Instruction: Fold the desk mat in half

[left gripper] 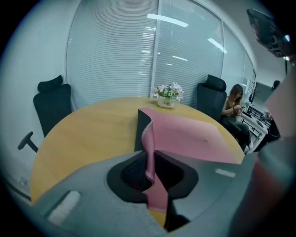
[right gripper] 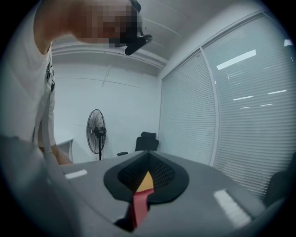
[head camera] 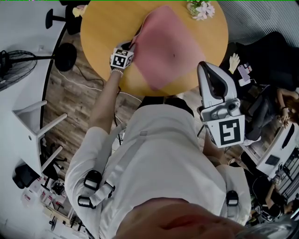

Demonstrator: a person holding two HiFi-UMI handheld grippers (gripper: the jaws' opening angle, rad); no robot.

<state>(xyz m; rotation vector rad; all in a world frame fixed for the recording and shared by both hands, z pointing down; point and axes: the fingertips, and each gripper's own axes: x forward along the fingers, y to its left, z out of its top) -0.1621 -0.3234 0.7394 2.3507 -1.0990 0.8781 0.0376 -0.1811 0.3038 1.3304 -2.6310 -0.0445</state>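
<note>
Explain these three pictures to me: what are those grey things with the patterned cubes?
No robot here: a person holds a two-fingered gripper in each hand; the cubes are part of them. The top-down picture comes from a camera on the person's head; the other two from cameras riding on each gripper, looking out along it. On the round wooden table lies a pink desk mat, with a white pot of flowers near the far edge. The left gripper has its fingers pinched on the mat's lifted edge. The right gripper is held up beside the person's body, fingers together on nothing.
</note>
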